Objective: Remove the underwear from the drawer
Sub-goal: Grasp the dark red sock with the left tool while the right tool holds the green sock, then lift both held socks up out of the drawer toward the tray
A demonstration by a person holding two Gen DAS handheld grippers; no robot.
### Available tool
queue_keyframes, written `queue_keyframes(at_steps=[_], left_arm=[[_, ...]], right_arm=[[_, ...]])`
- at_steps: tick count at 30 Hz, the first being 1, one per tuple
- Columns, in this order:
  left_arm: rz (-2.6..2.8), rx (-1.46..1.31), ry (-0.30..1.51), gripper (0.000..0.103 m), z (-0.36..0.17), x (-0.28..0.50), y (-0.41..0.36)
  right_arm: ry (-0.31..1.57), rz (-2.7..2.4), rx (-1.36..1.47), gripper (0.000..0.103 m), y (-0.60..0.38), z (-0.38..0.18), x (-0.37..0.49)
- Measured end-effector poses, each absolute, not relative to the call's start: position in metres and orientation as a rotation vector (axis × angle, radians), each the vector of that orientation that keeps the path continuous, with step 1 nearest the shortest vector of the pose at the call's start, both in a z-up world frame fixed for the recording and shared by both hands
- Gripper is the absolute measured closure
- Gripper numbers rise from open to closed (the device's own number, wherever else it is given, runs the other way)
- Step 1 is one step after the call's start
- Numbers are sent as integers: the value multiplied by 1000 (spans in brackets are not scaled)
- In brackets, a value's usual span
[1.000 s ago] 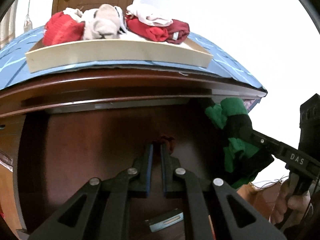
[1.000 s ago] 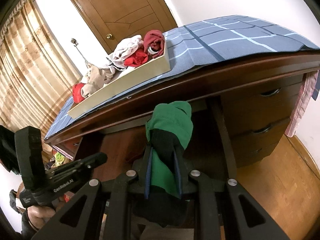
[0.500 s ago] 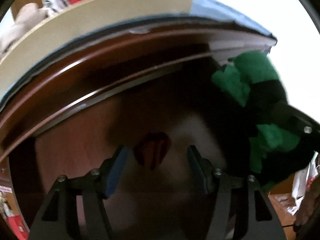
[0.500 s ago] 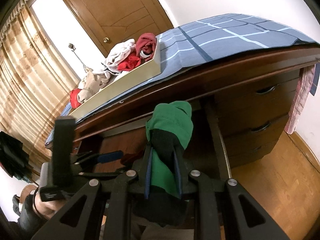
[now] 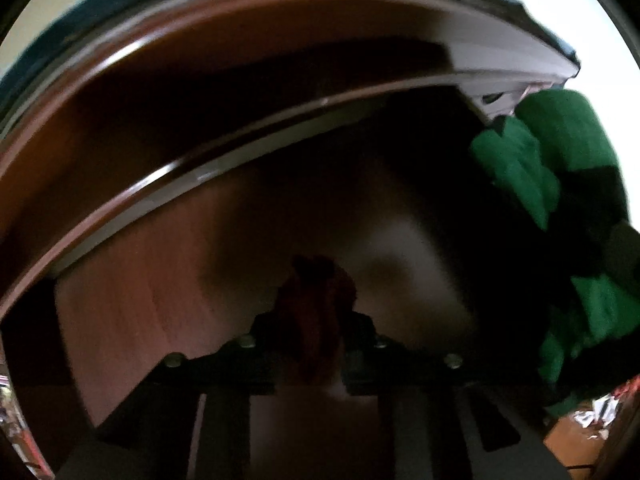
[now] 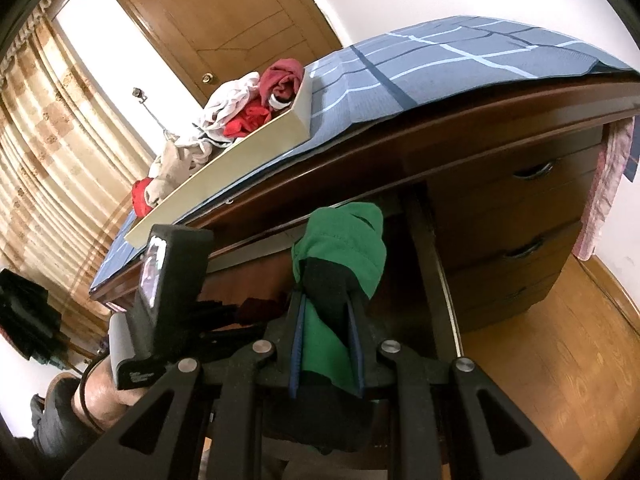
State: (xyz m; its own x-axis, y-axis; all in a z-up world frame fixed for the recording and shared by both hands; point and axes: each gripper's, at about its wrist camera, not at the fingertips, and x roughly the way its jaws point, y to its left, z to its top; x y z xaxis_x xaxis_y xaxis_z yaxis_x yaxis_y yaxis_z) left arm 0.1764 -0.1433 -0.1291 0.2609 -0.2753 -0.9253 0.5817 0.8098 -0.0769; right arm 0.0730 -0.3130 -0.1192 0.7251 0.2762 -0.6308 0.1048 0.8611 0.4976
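Inside the dark open drawer [image 5: 140, 320], a dark red piece of underwear [image 5: 320, 280] sits bunched between the fingers of my left gripper [image 5: 314, 320]. The jaws are closing on it and the pads press its sides. In the right wrist view the same red underwear [image 6: 256, 308] shows at the left gripper's tips, low in the drawer. My right gripper [image 6: 326, 300] is shut on a green-and-black piece of underwear [image 6: 340, 248], held up in front of the drawer opening. That green piece [image 5: 560, 160] also hangs at the right edge of the left wrist view.
A cream tray [image 6: 240, 160] piled with red, white and beige clothes rests on the blue checked cloth [image 6: 440, 72] covering the desk top. Closed drawers [image 6: 520, 208] stand to the right, with a pink cloth [image 6: 608, 184] hanging beside them. A hand [image 6: 100, 396] holds the left gripper.
My left gripper dipped down into the drawer, opened around the red underwear, then closed on it. The right gripper stayed still with the green piece.
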Motion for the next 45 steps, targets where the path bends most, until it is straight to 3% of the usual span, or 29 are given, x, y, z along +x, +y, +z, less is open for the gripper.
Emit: queue_keyframes(at_steps=[6,15,45], left_arm=[[-619,154,1067,88,-99,162,-108],[-552,164,927,88,-62,141,-72],[-505,93,741,88,-4,56,-41]], right_arm=[[732,77,531,81,-310,-109,69],[705,92,491,81,-291,-89,64],[579,162,352,81,-231,-35,-7]])
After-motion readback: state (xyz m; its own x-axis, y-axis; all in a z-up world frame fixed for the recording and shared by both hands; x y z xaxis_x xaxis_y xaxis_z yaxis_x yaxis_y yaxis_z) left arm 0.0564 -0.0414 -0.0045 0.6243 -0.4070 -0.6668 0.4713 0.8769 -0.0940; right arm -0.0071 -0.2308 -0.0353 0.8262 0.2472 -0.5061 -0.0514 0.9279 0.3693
